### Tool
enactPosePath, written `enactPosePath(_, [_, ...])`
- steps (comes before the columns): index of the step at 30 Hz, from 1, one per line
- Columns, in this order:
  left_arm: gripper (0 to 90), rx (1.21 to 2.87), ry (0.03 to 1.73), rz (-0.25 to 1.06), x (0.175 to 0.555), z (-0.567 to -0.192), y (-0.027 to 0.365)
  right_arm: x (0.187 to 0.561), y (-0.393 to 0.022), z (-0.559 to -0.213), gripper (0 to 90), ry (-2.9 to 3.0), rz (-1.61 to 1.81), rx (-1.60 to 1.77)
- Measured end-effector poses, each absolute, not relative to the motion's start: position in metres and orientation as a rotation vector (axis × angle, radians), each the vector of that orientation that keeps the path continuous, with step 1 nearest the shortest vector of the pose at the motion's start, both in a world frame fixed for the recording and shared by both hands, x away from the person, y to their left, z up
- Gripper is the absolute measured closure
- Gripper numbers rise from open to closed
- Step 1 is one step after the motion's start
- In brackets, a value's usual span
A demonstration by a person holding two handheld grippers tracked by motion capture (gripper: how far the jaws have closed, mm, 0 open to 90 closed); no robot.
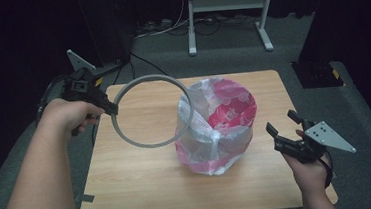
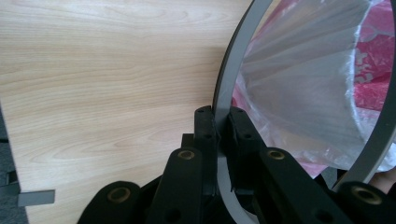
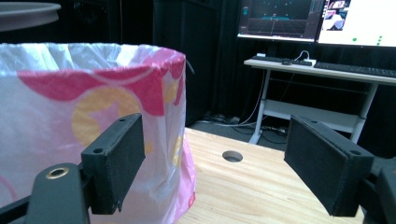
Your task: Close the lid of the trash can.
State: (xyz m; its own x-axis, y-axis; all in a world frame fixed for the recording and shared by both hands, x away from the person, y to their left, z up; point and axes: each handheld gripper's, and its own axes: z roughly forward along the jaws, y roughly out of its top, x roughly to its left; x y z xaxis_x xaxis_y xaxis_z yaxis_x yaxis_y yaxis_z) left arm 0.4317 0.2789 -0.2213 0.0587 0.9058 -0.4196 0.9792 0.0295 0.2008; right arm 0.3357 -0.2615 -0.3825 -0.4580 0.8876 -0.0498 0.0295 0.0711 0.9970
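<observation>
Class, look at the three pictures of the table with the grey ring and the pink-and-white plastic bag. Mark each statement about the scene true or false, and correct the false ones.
1. The left gripper is shut on the grey round plastic ring. True.
2. The right gripper clamps the pink-and-white plastic bag. False: its fingers stand wide apart beside the bag, gripping nothing.
3. The grey ring lies flat on the light wooden table. False: it is held up off the table, tilted, its far edge near the bag's rim.
4. The bag stands upright with its mouth open. True.
5. The bag sits at the table's left edge. False: it stands near the middle, a little to the right.
</observation>
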Motion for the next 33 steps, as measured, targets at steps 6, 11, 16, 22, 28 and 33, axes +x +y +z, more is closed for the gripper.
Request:
enactPosePath(6, [83.5,1.907,1.879,-0.221,0.438,-0.222,0.272,0.337,-0.260,-0.377,19.5,1.594,1.492,0.928])
enactPosePath(11, [83.4,1.929,1.861,-0.234,0.445,-0.223,0.258,0.340,-0.255,-0.365,19.8,1.576,1.506,0.908])
enactPosePath(16, [83.5,1.938,1.851,-0.247,0.451,-0.223,0.242,0.342,-0.251,-0.355,20.9,1.561,1.514,0.885])
enactPosePath(22, [83.4,1.960,1.819,-0.273,0.460,-0.221,0.222,0.344,-0.251,-0.350,22.4,1.534,1.517,0.873])
enactPosePath(28, [83.4,1.981,1.799,-0.285,0.466,-0.222,0.206,0.346,-0.253,-0.347,22.6,1.534,1.530,0.874])
enactPosePath(33, [83.5,1.986,1.784,-0.293,0.470,-0.220,0.194,0.347,-0.251,-0.346,22.5,1.534,1.537,0.867])
